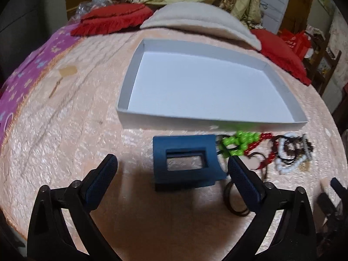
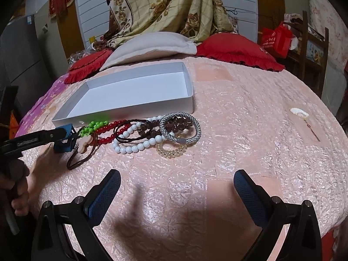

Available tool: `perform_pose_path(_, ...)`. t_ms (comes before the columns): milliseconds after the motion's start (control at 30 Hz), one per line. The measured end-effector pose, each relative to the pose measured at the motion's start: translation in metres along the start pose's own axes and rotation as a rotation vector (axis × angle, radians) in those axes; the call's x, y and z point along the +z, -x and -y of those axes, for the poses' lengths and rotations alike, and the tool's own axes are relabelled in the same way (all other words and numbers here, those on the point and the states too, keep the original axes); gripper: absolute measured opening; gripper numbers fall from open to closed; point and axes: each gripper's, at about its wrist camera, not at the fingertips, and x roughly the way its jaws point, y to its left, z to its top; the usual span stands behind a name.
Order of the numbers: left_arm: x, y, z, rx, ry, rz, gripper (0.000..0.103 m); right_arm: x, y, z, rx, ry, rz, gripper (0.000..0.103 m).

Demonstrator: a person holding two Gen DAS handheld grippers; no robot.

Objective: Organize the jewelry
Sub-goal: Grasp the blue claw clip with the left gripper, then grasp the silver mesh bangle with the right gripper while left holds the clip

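Two claws [image 1: 171,169] [image 2: 177,184] spread, gripping nothing; one white box [image 2: 139,111]; one blue clip [image 1: 184,161].

Pink quilted bed [image 2: 250,117], red pillows [image 2: 237,50], wooden chair [image 2: 313,50].

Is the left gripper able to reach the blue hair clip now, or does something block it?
Probably yes. The left gripper is open, and the blue hair clip lies on the bedspread just ahead between its fingers. The green beads touch the clip's right side, so they might get caught.
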Motion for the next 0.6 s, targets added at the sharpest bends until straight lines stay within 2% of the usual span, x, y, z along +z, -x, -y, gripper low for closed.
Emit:
perform_pose_path(33,-0.001,-0.002,-0.002,-0.011,0.008,-0.013,0.094,0.001,0.001,0.004,0.000,-0.008,0.003,0.103)
perform_pose_path(67,-0.002,-0.005,-0.004,-0.029,0.021,-0.030,0.088,0.001,0.002,0.007,0.000,-0.015,0.004,0.103)
perform_pose_path(133,-0.003,-0.004,-0.005,-0.025,0.016,-0.022,0.079,0.002,0.002,0.017,0.000,-0.036,0.002,0.103)
perform_pose_path(167,-0.003,-0.004,-0.005,-0.030,0.015,-0.021,0.069,0.002,0.001,0.021,0.006,-0.045,-0.004,0.103)
perform_pose_path(200,-0.003,-0.002,-0.005,-0.030,0.013,-0.013,0.065,0.002,0.000,0.026,0.020,-0.054,-0.012,0.103)
perform_pose_path(267,-0.006,0.000,-0.009,-0.023,0.024,-0.006,0.065,0.005,-0.003,0.031,0.057,-0.046,-0.027,0.103)
perform_pose_path(367,-0.006,0.003,-0.014,-0.024,0.047,0.001,0.065,0.018,-0.007,0.031,0.118,0.028,-0.034,0.096)
perform_pose_path(433,-0.006,0.001,-0.016,-0.023,0.054,-0.005,0.065,0.030,-0.012,0.027,0.165,0.113,-0.039,0.085)
perform_pose_path(500,-0.006,0.001,-0.015,-0.012,0.049,-0.002,0.065,0.039,-0.017,0.024,0.194,0.169,-0.036,0.079)
perform_pose_path(567,-0.007,0.000,-0.013,-0.001,0.039,-0.001,0.065,0.046,-0.025,0.023,0.242,0.193,-0.032,0.064)
perform_pose_path(600,-0.006,0.000,-0.013,-0.001,0.040,-0.001,0.065,0.047,-0.029,0.023,0.264,0.189,-0.038,0.054)
